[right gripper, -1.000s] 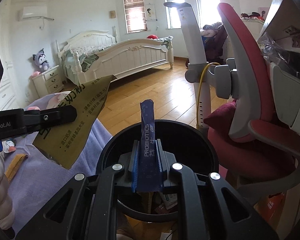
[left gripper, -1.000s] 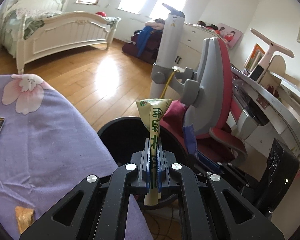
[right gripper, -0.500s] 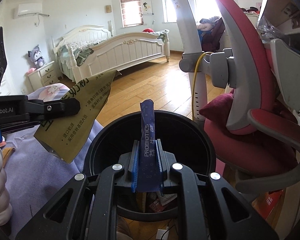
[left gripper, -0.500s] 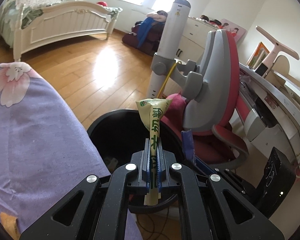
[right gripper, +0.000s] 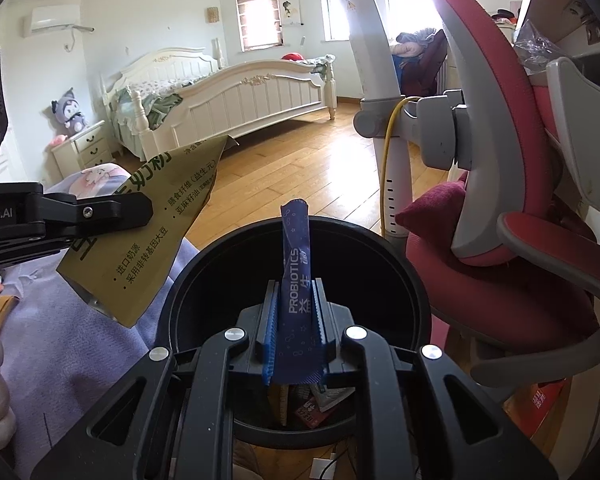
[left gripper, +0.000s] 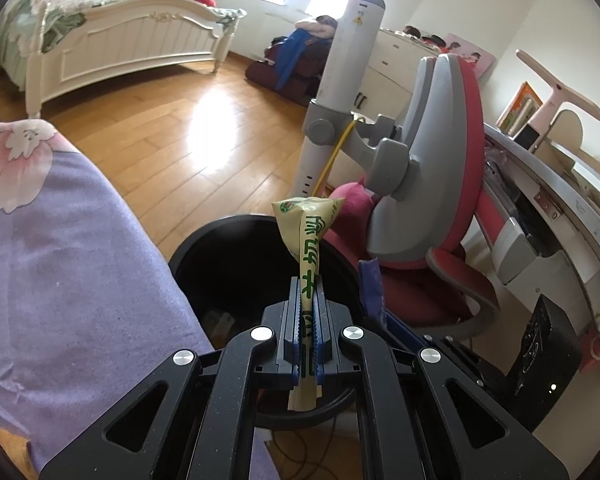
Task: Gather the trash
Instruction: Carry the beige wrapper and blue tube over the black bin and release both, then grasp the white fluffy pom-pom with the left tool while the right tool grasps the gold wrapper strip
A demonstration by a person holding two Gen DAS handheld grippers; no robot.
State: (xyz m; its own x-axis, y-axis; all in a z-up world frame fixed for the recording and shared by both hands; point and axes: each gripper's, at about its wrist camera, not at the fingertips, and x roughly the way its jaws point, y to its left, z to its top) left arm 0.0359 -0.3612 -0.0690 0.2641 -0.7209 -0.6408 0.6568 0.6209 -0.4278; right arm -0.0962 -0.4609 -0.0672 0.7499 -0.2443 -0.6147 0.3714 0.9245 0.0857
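My left gripper is shut on a yellow-green sachet and holds it over the near rim of a black round trash bin. The right wrist view shows this sachet flat, olive-gold, in the left gripper, left of the bin. My right gripper is shut on a blue PROBIOTICS stick sachet, directly above the bin. Wrappers lie at the bin's bottom. The blue sachet's edge shows in the left wrist view.
A lilac flowered cloth covers the surface left of the bin, with an orange scrap on it. A red and grey desk chair stands right of the bin, a white pole behind it. A bed stands beyond the wood floor.
Both grippers have moved closer to the bin and lower, each still holding its sachet. The bin looks larger in both views.
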